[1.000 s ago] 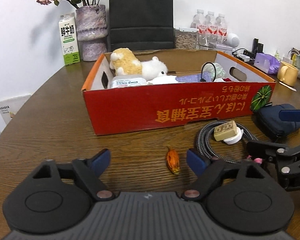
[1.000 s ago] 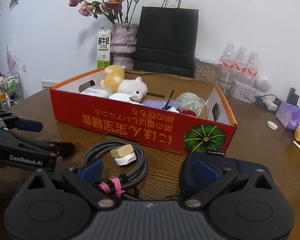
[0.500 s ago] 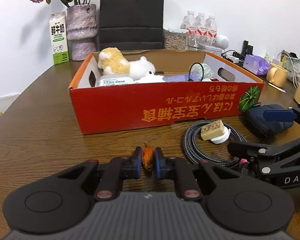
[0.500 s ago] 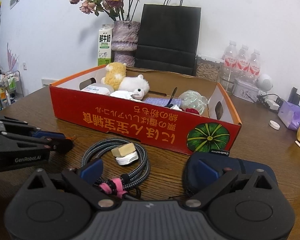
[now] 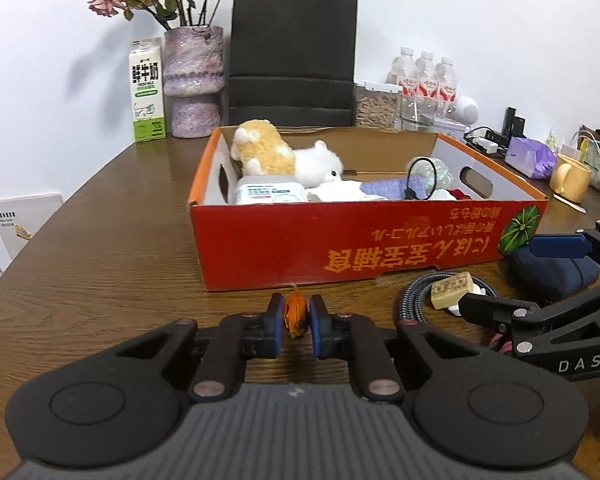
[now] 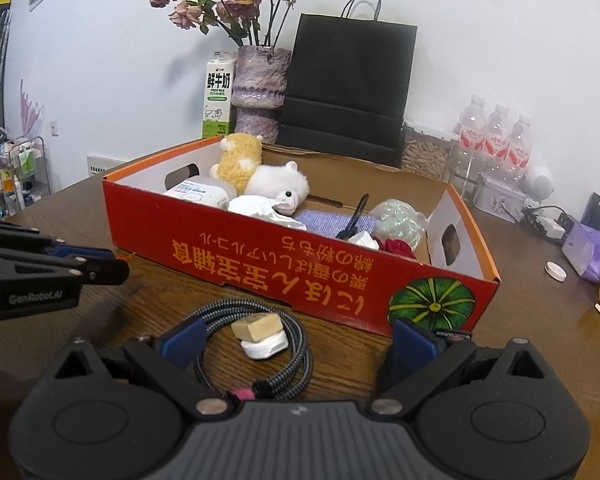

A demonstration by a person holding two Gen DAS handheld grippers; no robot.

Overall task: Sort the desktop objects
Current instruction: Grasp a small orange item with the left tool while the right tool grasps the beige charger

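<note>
Left gripper pinches a small orange thing at 6 o'clock of the red box on the bench, while the right gripper is spread over a coiled cable.

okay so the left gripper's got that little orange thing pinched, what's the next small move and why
Probably lift it straight up. The left gripper is shut on the orange thing, which sits low, close before the red box wall; it must clear that rim to go in.
</note>
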